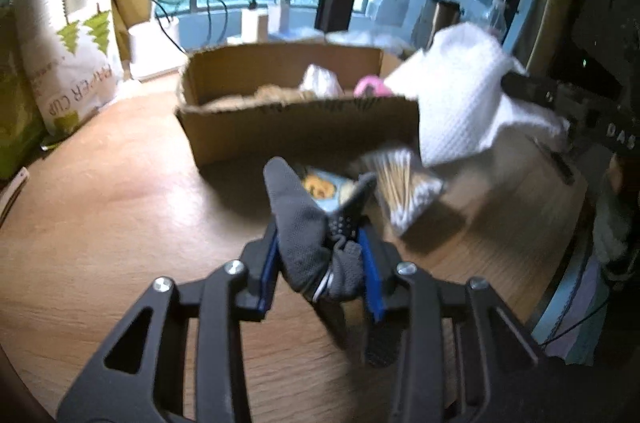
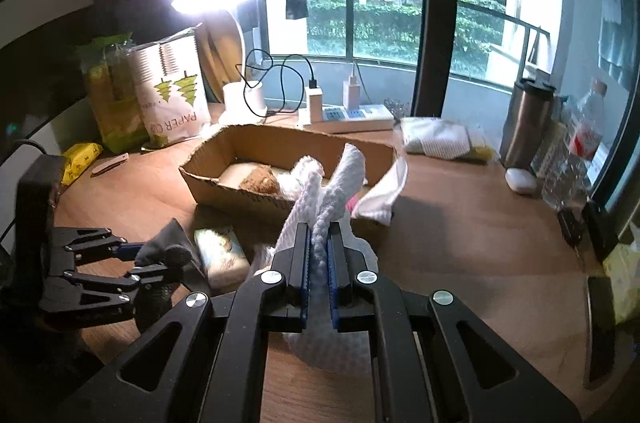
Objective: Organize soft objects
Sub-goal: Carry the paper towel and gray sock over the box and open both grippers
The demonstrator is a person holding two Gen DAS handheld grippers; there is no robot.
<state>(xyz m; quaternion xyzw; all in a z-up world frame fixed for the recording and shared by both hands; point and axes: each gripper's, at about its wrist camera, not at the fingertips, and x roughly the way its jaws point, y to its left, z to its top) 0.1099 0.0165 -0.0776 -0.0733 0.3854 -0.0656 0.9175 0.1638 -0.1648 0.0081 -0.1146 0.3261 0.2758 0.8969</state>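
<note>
A dark grey sock (image 1: 308, 239) hangs bunched, lifted off the tabletop (image 1: 120, 203). At its 1 o'clock, a white waffle-textured cloth (image 1: 460, 95) dangles crumpled before the open cardboard box (image 1: 288, 127).

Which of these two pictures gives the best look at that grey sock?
The left wrist view: the grey sock fills the centre, pinched in the left hand-held gripper, its mesh weave clear. The right wrist view shows it only small and dark at the left edge.

wrist views – close, angled down | shared – cardboard box (image 1: 288, 127)
</note>
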